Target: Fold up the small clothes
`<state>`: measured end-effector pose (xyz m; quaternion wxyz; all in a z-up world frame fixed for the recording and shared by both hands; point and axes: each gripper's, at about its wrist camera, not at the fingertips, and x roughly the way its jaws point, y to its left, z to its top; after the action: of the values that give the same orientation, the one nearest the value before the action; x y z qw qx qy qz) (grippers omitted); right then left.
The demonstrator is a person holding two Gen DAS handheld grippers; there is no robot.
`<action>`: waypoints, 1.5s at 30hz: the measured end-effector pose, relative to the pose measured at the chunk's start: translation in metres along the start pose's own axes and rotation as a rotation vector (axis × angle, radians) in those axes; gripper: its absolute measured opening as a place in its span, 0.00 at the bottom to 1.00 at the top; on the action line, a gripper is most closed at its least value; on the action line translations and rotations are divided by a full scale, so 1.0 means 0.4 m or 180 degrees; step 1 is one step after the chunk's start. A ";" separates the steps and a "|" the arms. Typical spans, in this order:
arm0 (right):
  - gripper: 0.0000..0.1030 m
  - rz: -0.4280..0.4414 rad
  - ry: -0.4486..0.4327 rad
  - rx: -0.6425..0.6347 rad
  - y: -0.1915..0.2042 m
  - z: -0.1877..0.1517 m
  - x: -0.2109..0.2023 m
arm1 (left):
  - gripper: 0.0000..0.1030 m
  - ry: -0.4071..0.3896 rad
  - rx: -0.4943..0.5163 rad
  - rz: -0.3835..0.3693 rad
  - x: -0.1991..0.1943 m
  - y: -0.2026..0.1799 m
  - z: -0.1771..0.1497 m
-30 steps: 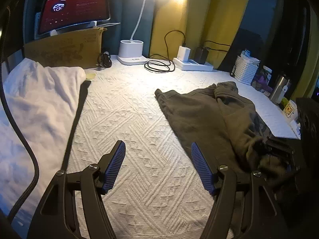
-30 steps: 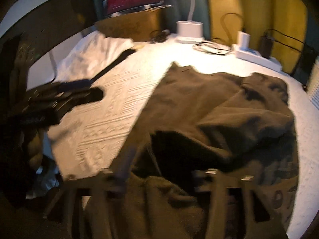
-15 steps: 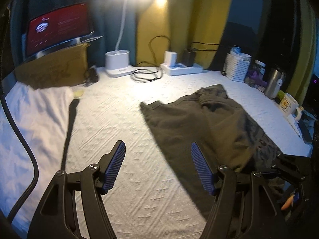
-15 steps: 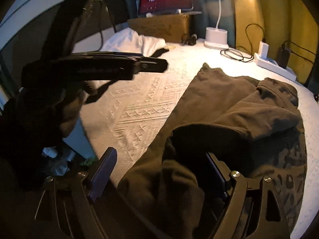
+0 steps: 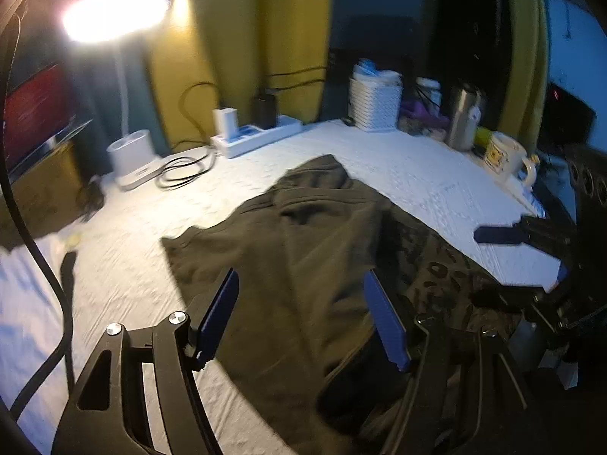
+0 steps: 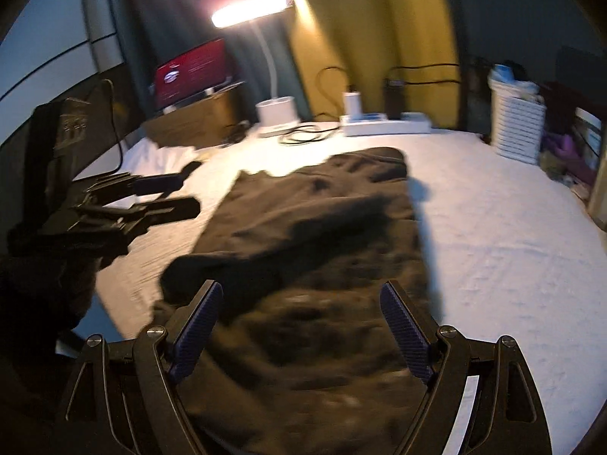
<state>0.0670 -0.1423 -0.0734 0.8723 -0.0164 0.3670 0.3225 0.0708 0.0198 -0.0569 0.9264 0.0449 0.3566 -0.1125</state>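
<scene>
Dark olive-brown garment (image 5: 303, 250) lies spread and rumpled on a white textured bedspread (image 5: 417, 174), stretching from the near edge toward the middle; its near end hangs slightly over the edge. A patterned, leopard-like patch shows on its right side in the left wrist view.

Left gripper (image 5: 299, 318) hovers above the near part of the garment with its blue-padded fingers (image 5: 218, 318) spread apart, gripping nothing; the cloth lies below them, not pinched. Right gripper (image 6: 299, 330) also hovers over the near end of the garment, its fingers (image 6: 406, 333) released and set wide; its jaws have just been opening, and no cloth is clamped between them. Each gripper appears in the other's view: the right one at the right edge of the left wrist view, the left one at the left of the right wrist view.

At the far side stand a lit desk lamp (image 6: 250, 9) on a white base, a white power strip (image 6: 383, 125) with coiled black cable (image 5: 182, 168) beside it, and a red-lit screen (image 6: 189, 72) on a cardboard box (image 6: 189, 125). Far right are a white woven basket (image 5: 375, 104), a steel flask (image 5: 463, 121) and a printed mug (image 5: 504, 155). Yellow curtains (image 5: 292, 38) hang behind. White fabric (image 5: 22, 295) lies at the left.
</scene>
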 end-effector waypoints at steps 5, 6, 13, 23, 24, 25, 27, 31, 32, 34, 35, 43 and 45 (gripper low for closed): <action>0.84 -0.0133 -0.0049 0.0081 -0.073 0.006 0.011 | 0.67 0.0163 0.0211 -0.0035 0.062 -0.059 0.040; 0.84 -0.0138 -0.0047 0.0113 -0.092 0.008 0.018 | 0.67 0.0194 0.0254 -0.0038 0.074 -0.070 0.047; 0.84 -0.0113 -0.0016 0.0245 -0.187 0.018 0.049 | 0.67 0.0365 0.0567 0.0097 0.154 -0.131 0.095; 0.84 -0.0059 -0.0014 0.0340 -0.285 0.049 0.101 | 0.67 0.0650 0.1072 0.0383 0.274 -0.203 0.138; 0.84 -0.0056 -0.0017 0.0350 -0.291 0.053 0.106 | 0.67 0.0671 0.1119 0.0395 0.286 -0.207 0.138; 0.84 -0.0049 -0.0021 0.0363 -0.297 0.056 0.109 | 0.67 0.0696 0.1162 0.0402 0.298 -0.206 0.138; 0.84 -0.0034 -0.0028 0.0381 -0.304 0.061 0.115 | 0.66 0.0771 0.1192 0.0406 0.320 -0.199 0.134; 0.84 -0.0019 0.0015 0.0433 -0.314 0.063 0.133 | 0.44 0.0812 0.1048 0.0368 0.332 -0.169 0.135; 0.84 -0.0019 0.0040 0.0450 -0.316 0.063 0.139 | 0.35 0.0799 0.1008 0.0358 0.331 -0.161 0.135; 0.84 -0.0027 0.0067 0.0486 -0.320 0.065 0.147 | 0.19 0.0791 0.0942 0.0340 0.329 -0.149 0.134; 0.84 -0.0031 0.0071 0.0493 -0.320 0.066 0.148 | 0.13 0.0776 0.0902 0.0330 0.326 -0.143 0.134; 0.84 -0.0110 0.0129 0.0466 -0.303 0.072 0.165 | 0.08 0.0496 0.0514 0.0265 0.264 -0.069 0.140; 0.84 -0.0110 0.0151 0.0434 -0.288 0.077 0.171 | 0.08 0.0453 0.0422 0.0266 0.251 -0.048 0.139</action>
<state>0.1883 -0.1878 -0.1196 0.8679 0.0292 0.4084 0.2812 0.1746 -0.0256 -0.0828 0.8976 0.1287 0.4110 -0.0936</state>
